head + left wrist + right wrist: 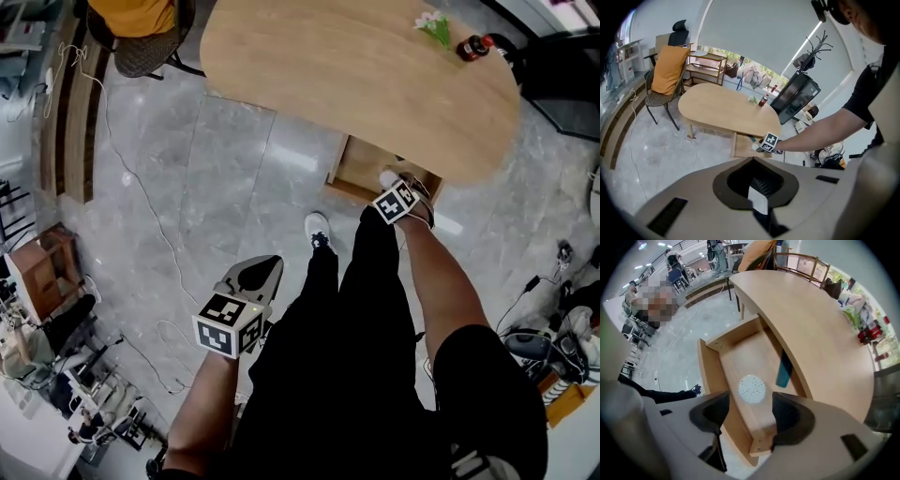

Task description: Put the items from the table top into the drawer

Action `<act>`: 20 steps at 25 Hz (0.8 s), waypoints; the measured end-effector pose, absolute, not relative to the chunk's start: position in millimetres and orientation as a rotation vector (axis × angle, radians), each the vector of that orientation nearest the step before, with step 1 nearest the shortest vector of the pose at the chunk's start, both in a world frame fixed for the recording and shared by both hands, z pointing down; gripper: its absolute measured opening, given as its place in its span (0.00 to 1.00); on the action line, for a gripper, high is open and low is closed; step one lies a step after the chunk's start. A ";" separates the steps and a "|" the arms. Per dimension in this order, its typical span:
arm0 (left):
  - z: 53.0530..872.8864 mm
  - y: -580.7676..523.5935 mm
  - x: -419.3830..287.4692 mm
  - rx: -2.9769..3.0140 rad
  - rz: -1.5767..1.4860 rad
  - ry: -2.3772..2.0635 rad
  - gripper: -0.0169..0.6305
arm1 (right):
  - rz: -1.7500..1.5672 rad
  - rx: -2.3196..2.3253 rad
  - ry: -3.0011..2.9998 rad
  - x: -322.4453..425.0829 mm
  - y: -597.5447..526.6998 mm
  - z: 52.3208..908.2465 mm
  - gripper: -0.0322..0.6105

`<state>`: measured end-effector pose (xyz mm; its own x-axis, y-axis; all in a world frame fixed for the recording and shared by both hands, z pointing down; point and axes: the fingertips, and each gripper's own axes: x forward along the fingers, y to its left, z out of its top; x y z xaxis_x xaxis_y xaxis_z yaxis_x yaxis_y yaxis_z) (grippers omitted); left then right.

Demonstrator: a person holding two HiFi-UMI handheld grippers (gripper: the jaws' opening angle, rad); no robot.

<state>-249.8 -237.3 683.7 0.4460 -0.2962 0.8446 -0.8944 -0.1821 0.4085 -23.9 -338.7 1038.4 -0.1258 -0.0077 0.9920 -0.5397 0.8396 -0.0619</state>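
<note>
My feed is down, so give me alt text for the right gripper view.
The right gripper hangs open and empty above the pulled-out wooden drawer, where a white perforated disc lies just beyond its jaws. A teal object lies deeper in the drawer, under the table edge; a red bottle is on the table top.

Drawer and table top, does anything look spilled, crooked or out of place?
Nothing stands out. The drawer is pulled open under the table, with a white disc and a teal item lying inside. A red bottle and a green bundle sit on top; no spill shows.
</note>
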 end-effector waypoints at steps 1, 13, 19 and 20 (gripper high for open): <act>677.5 -239.9 -249.7 1.740 0.748 -1.032 0.03 | 0.479 0.446 -1.648 -23.9 -338.1 1027.4 0.46; 567.6 -263.4 -224.5 2.144 0.653 -0.916 0.03 | 0.778 0.905 -2.045 -60.1 -330.1 750.7 0.11; 531.3 -247.2 -201.5 2.295 0.616 -0.811 0.03 | 0.982 1.144 -2.344 -65.9 -275.9 592.2 0.05; 526.7 -244.8 -196.7 2.313 0.614 -0.794 0.03 | 0.991 1.173 -2.382 -63.0 -266.0 572.4 0.05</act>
